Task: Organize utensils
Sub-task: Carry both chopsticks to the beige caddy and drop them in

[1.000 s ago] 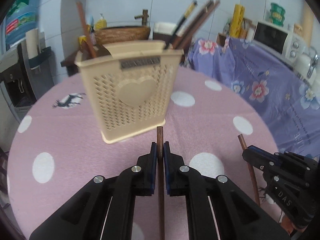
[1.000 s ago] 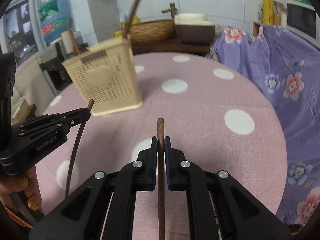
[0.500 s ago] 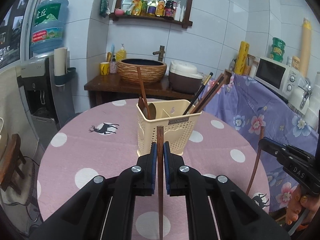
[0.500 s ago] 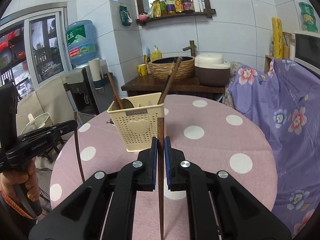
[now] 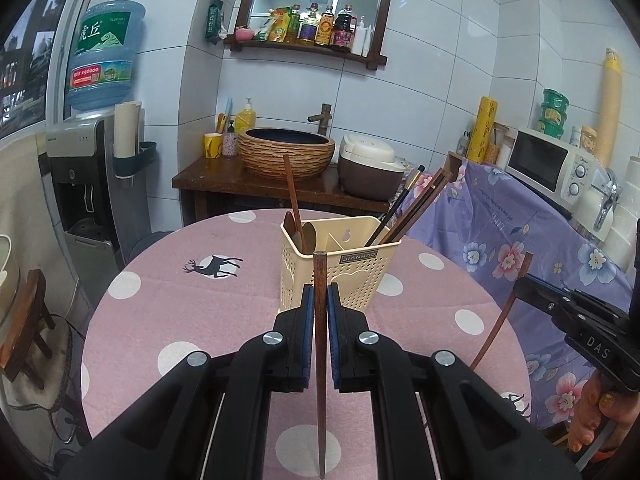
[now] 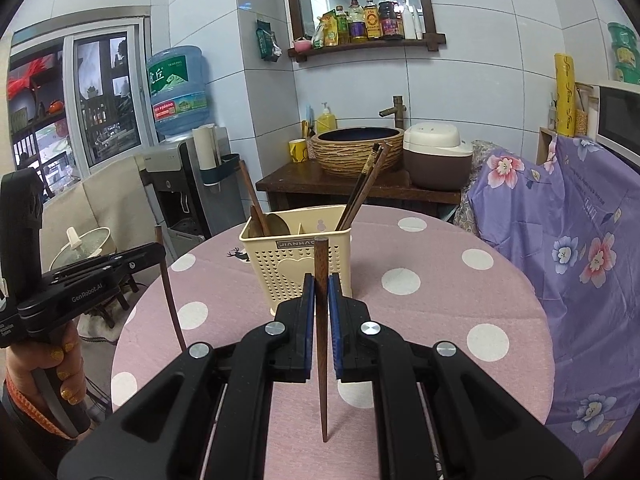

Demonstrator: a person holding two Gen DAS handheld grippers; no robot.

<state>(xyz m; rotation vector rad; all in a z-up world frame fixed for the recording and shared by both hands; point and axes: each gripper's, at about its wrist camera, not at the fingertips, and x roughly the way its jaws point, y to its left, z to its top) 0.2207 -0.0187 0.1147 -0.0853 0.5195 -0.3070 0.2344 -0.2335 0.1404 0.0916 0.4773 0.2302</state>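
left claw and right claw each clenched on a chopstick; utensil holder just beyond on table.

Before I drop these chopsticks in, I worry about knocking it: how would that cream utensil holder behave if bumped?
The utensil holder looks like thin perforated plastic, so probably light. It stands tall on a narrow base, with chopsticks leaning out high on one side, so a bump near the rim may tip it. On the tablecloth it might slide little.
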